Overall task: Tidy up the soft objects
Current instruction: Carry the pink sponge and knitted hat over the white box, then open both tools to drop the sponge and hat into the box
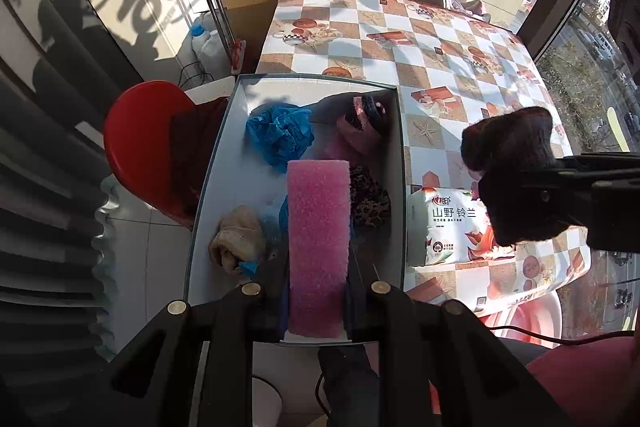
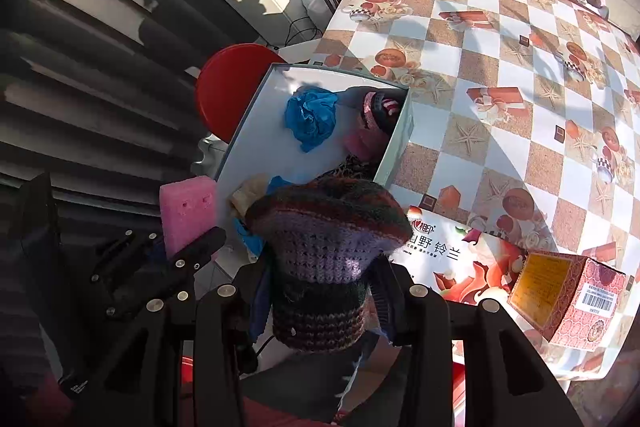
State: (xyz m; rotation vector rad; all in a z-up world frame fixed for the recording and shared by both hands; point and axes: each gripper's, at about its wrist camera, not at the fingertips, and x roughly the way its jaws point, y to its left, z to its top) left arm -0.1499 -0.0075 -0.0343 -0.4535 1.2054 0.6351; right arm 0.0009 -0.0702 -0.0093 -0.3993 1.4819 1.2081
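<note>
A table with a checkered cloth [image 1: 400, 39] is sitting in a sunny room, and a white box [image 1: 218, 163] is resting at its edge.

Right at the front of the left wrist view, the left gripper [image 1: 318, 301] is pinching a pink sponge [image 1: 319, 235] between its two fingers. The sponge is standing up tall and hanging over the near end of the box. Close in the right wrist view, the right gripper [image 2: 320, 291] is squeezing a knitted hat [image 2: 324, 251], holding it just past the box's near corner.

A little beyond the left gripper, a beige cloth [image 1: 238, 237] and a spotted cloth [image 1: 370, 203] are lying in the box. Farther on, a crumpled blue bag [image 1: 280, 135] and a pink and dark bundle [image 1: 362, 127] are filling the far end. A tissue pack [image 1: 448, 227] is lying outside the box, beside its right wall.

The box is getting crowded. If the sponge is dropped on the soft pile, it could tip and roll out over the wall. The hat is puffy and could catch on the rim and flop onto the table.
</note>
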